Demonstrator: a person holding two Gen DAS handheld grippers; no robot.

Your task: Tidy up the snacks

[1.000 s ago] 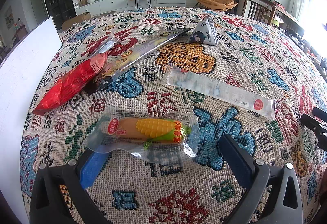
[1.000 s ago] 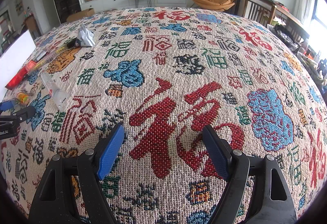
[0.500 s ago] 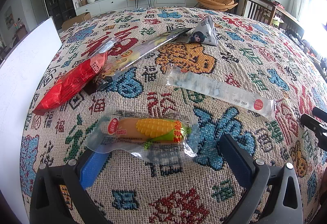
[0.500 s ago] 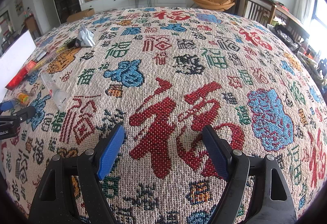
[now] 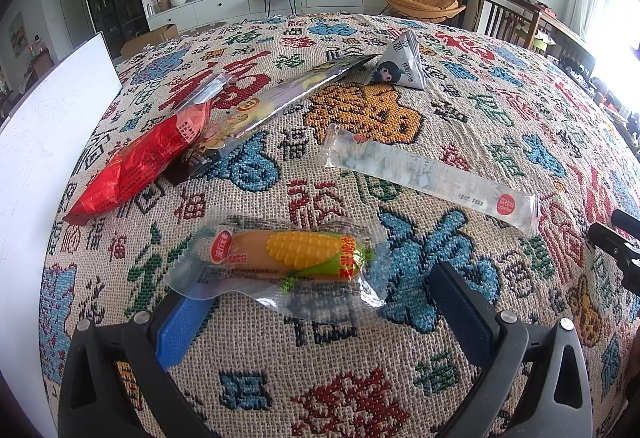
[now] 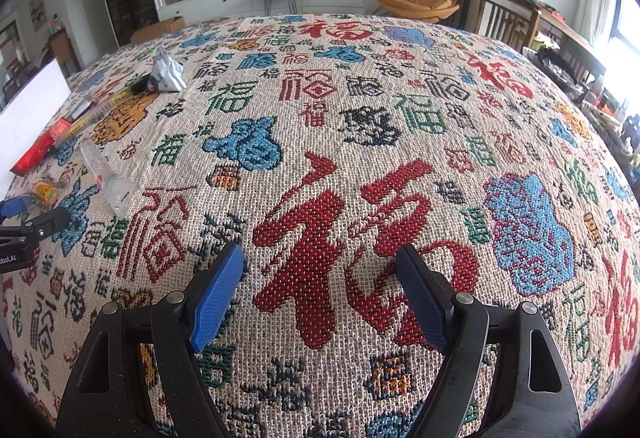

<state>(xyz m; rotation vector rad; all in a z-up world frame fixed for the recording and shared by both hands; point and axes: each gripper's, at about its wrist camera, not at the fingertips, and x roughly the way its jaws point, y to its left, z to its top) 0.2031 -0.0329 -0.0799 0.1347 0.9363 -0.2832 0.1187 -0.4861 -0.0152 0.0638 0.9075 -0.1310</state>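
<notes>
A corn-print snack in a clear wrapper [image 5: 288, 258] lies on the patterned tablecloth just in front of my left gripper [image 5: 320, 298], which is open with its jaws either side of the wrapper's near edge. Beyond lie a long clear pouch of white candy [image 5: 428, 178], a red packet [image 5: 140, 162], a long silver packet [image 5: 280, 98] and a small silver pyramid pack [image 5: 400, 66]. My right gripper [image 6: 320, 290] is open and empty over bare cloth. The same snacks show far left in the right wrist view: the clear pouch [image 6: 106, 178] and the pyramid pack [image 6: 166, 72].
A white board [image 5: 44, 142] stands along the table's left edge. The patterned tablecloth [image 6: 360, 142] covers the whole table. Chairs [image 5: 504, 14] stand at the far right. The left gripper [image 6: 24, 226] shows at the left edge of the right wrist view.
</notes>
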